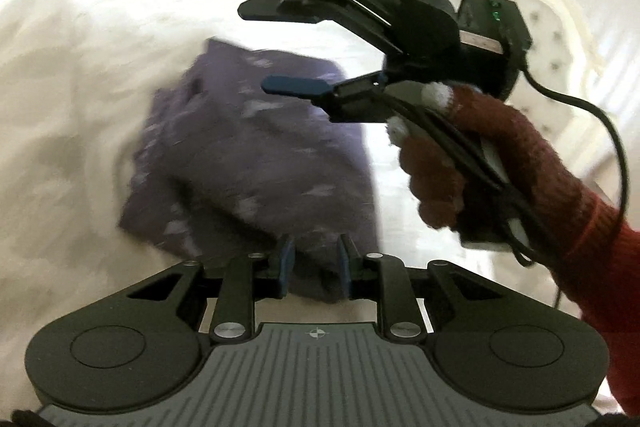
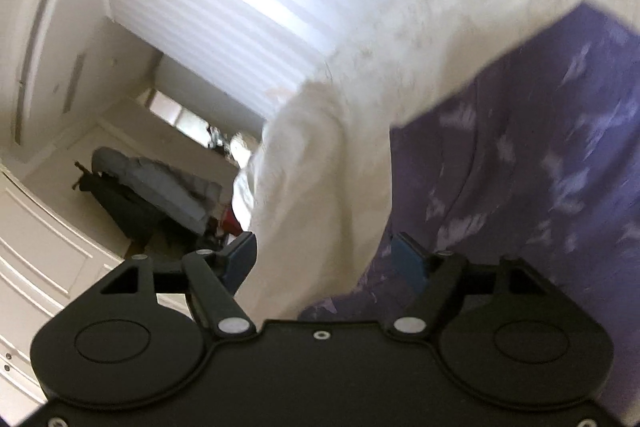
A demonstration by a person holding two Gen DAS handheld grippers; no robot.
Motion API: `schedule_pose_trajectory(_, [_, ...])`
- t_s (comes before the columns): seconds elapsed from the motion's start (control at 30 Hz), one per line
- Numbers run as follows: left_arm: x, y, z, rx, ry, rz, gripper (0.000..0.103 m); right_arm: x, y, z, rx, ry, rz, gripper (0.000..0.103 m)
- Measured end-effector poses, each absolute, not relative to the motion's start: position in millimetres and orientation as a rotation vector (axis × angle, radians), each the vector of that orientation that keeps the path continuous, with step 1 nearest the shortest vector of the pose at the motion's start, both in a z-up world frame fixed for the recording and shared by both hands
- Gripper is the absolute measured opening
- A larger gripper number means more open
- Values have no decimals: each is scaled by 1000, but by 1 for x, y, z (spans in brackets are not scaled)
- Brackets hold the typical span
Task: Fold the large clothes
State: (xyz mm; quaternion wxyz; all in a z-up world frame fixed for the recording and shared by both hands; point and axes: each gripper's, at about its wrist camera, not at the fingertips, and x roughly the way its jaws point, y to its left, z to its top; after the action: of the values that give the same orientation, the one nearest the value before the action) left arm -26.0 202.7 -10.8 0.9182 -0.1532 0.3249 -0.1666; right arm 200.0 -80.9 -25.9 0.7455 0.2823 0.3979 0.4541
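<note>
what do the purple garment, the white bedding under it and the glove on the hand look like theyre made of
Purple garment: soft matte woven or knit cloth with a pale printed pattern; it slumps in folds. Blur hides the weave.
White bedding: matte off-white fabric, rumpled and puffy, possibly a quilt or duvet.
Glove: fuzzy dark red knit, likely wool or acrylic, with white fingertips.
</note>
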Motion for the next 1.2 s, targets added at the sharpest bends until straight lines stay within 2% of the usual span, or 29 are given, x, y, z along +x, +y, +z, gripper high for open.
schedule_pose_trajectory(0.23, [0, 183, 4, -218, 570, -397, 29, 192, -135, -18, 615, 749, 820, 79])
schedule_pose_trajectory(0.5, [54, 182, -5, -168, 563, -318, 33, 168, -185, -43, 557, 731, 604, 79])
schedule_pose_trajectory(0.63, [56, 202, -25, -184, 638, -211, 32, 161, -197, -51, 513, 740, 570, 79])
schedule_pose_trajectory(0.7, [59, 216, -44, -233, 694, -197, 28, 161, -197, -51, 487, 740, 567, 79])
schedule_pose_trajectory(0.83, [49, 233, -55, -300, 698, -199, 25, 163, -188, -48, 384, 714, 562, 78])
schedule_pose_trajectory(0.87, [49, 234, -55, -297, 698, -198, 24, 165, -184, -45, 345, 699, 563, 78])
schedule_pose_trajectory(1.0, [48, 232, -57, -277, 691, -189, 24, 177, -165, -36, 205, 641, 554, 54])
schedule_pose_trajectory(1.2, [51, 231, -58, -282, 686, -184, 23, 208, -131, -36, 98, 606, 545, 52])
